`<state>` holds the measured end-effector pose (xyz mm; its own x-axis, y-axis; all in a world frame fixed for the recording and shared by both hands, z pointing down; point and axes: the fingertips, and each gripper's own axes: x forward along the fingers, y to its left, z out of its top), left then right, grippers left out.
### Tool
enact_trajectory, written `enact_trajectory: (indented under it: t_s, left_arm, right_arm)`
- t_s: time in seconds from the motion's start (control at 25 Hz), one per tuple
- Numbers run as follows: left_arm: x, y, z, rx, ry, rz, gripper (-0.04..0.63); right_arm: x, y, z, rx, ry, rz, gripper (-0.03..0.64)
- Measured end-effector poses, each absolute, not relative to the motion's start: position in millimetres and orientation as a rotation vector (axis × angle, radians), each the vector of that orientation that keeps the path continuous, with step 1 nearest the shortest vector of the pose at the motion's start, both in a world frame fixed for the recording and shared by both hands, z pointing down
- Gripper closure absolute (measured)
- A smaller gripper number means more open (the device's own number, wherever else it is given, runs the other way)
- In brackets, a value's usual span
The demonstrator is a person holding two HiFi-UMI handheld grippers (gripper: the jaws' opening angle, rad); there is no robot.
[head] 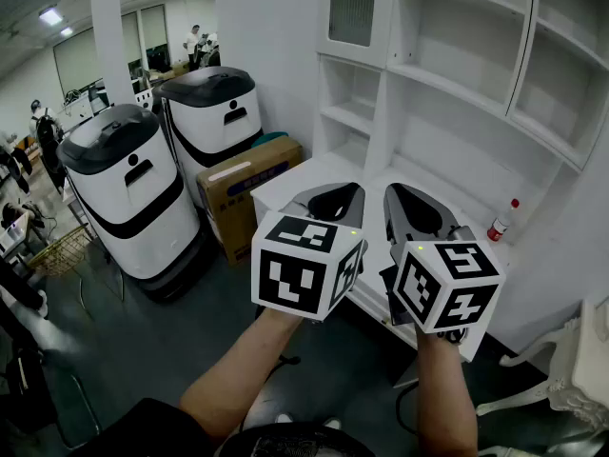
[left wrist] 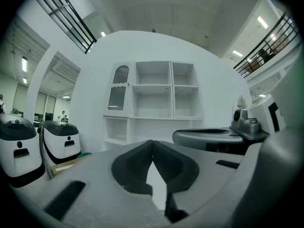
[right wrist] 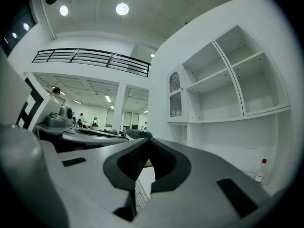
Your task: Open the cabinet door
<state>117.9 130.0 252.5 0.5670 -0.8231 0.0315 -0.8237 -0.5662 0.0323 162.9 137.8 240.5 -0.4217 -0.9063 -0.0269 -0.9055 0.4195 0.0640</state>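
Black ribbed pads [left wrist: 131,167] meet tip to tip on your left gripper [left wrist: 152,142], clenched on nothing, and your right gripper [right wrist: 148,141] is pressed shut the same way, also empty. You hold the two side by side and level, their marker cubes [head: 304,267] nearest you. Just beyond and below both sets of jaws lies the white counter [head: 285,184]. Off to the right of the right jaws a small red-capped bottle [head: 501,222] stands on it. Left of the left jaws, down on the floor, sit a cardboard box [head: 247,193] and two white-and-black machines [head: 128,193]. Farther ahead and above the jaws, well apart from both, the cabinet door [head: 352,12] with its ribbed glass pane sits closed, left of the open shelves [head: 457,36].
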Motion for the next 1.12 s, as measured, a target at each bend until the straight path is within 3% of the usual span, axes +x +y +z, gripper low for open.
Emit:
enact_trajectory:
  t_s: [1.12]
  left_arm:
    - [77.9,76.3,268.0,2.774,-1.324,0.025,0.584]
  right_arm:
    - [121.2,91.7,256.5,1.756,-2.583,-0.066,0.596]
